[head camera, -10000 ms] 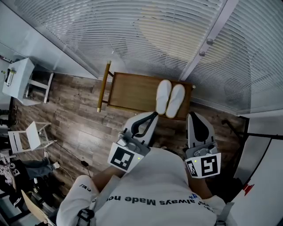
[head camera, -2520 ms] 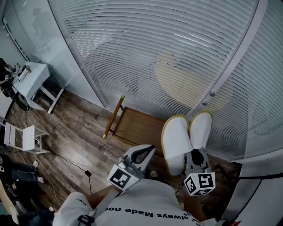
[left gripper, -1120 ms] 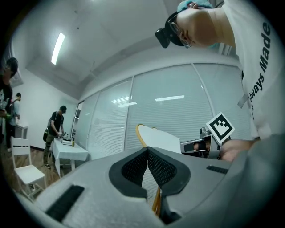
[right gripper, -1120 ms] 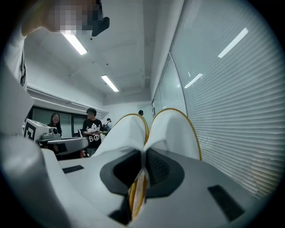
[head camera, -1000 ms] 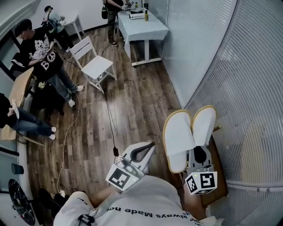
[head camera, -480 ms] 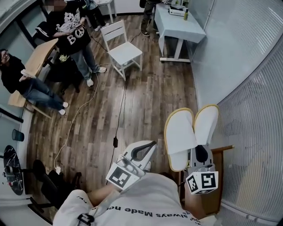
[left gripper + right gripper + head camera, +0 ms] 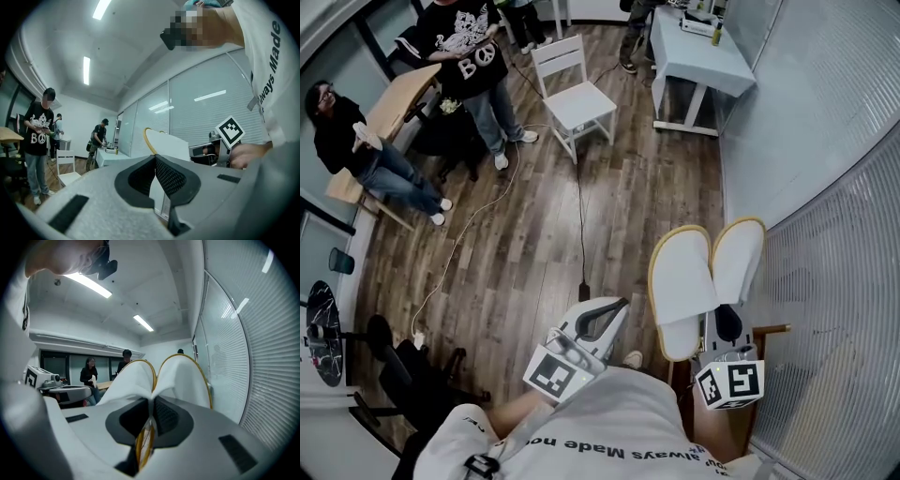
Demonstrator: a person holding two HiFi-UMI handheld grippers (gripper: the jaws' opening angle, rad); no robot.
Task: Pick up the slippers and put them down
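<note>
The right gripper [image 7: 151,401] is clamped on the yellow-trimmed edges of both slippers [image 7: 682,281], which fan out beyond it, held above the floor [image 7: 534,244] near the blinds [image 7: 853,281] at right. The left gripper [image 7: 154,158], just left of them, has its jaws together on nothing.

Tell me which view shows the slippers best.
The head view: both slippers show whole, side by side, held by the right gripper. The right gripper view shows them from the pinched end, jaws shut on their yellow-edged rims. The left gripper view shows only part of them, side on.
</note>
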